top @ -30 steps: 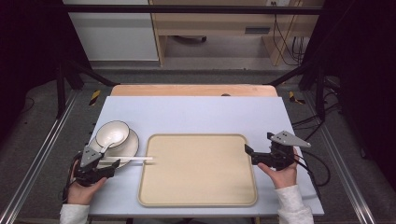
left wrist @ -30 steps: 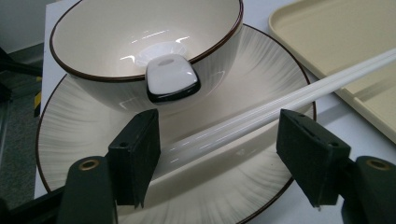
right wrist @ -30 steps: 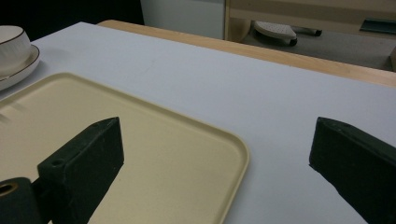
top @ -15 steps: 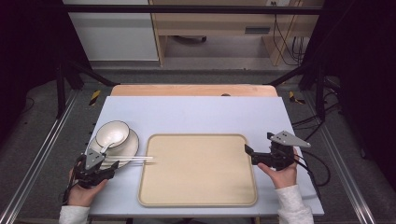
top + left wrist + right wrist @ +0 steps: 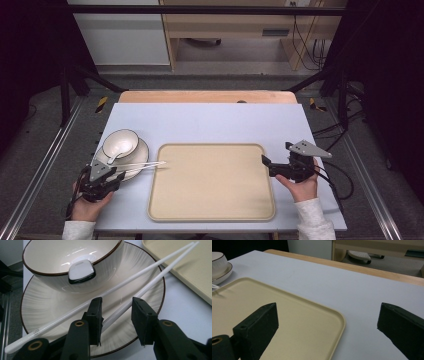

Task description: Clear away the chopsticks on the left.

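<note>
Closing on the chopsticks (image 5: pixel 140 282) is the step in hand: the left gripper (image 5: pixel 117 320) has its jaws astride 1 of the 2 white sticks, and they have just been closing. That stick runs through the gap and lies against the left-hand pad (image 5: pixel 96 315); the other pad seems to stand a little off it, though the angle makes this hard to judge, so I read the grip as not yet made. The second stick lies outside the jaws, to the left in the left gripper view. Both sticks rest across the plate (image 5: pixel 45 307), their tips reaching toward the beige tray (image 5: pixel 212 182). A bowl (image 5: pixel 120 142) with a spoon (image 5: pixel 81 271) sits on the same plate.

Across the table, the right gripper (image 5: pixel 281 167) rests at the tray's right edge, jaws wide apart and holding nothing.

Next, probably, the left jaws must finish pinching, ideally gathering both sticks, before lifting them level and clear of the plate rim.
</note>
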